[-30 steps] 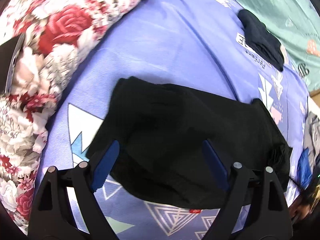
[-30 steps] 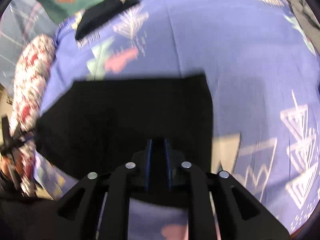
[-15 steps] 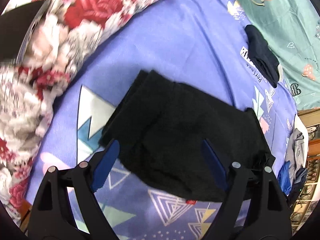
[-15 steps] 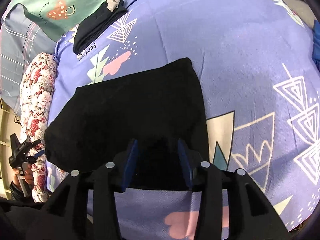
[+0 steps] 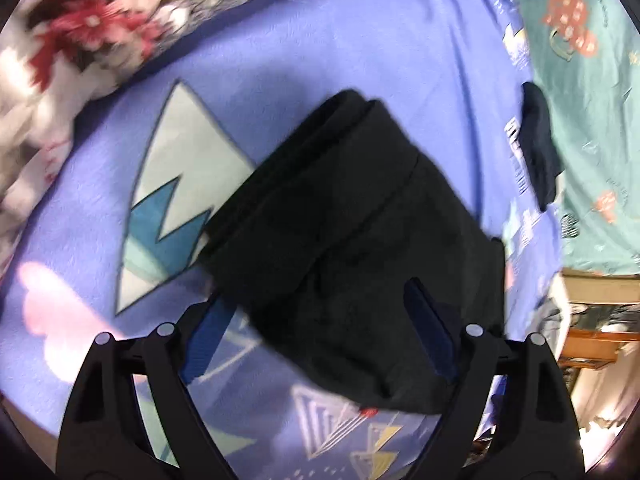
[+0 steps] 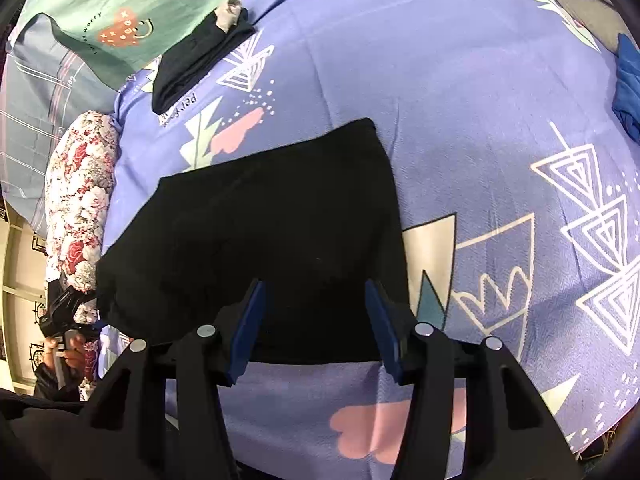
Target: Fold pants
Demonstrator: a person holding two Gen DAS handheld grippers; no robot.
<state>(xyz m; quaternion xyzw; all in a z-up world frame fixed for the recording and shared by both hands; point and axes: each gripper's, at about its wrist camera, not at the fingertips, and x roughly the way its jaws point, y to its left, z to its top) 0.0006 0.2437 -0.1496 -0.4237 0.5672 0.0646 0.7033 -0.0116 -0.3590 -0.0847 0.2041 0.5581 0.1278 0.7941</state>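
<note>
Your black pants (image 6: 260, 236) lie folded into a flat block on the purple patterned bedspread (image 6: 460, 92), long axis running from the floral quilt (image 6: 80, 204) side toward the white triangle prints. In the left wrist view the stacked folded edges (image 5: 352, 120) point toward the quilt. Your right gripper (image 6: 316, 320) tilts down over the near edge; its jaws have just been opening, pads clear of the cloth. Your left gripper (image 5: 316, 336) tilts steeply down, jaws spread wide, gripping nothing. Only the right view shows your hand (image 6: 60, 354) holding the left gripper, plus a blue garment (image 6: 628, 88). Both show a dark folded garment (image 6: 196, 60) by the green sheet (image 6: 132, 4).
</note>
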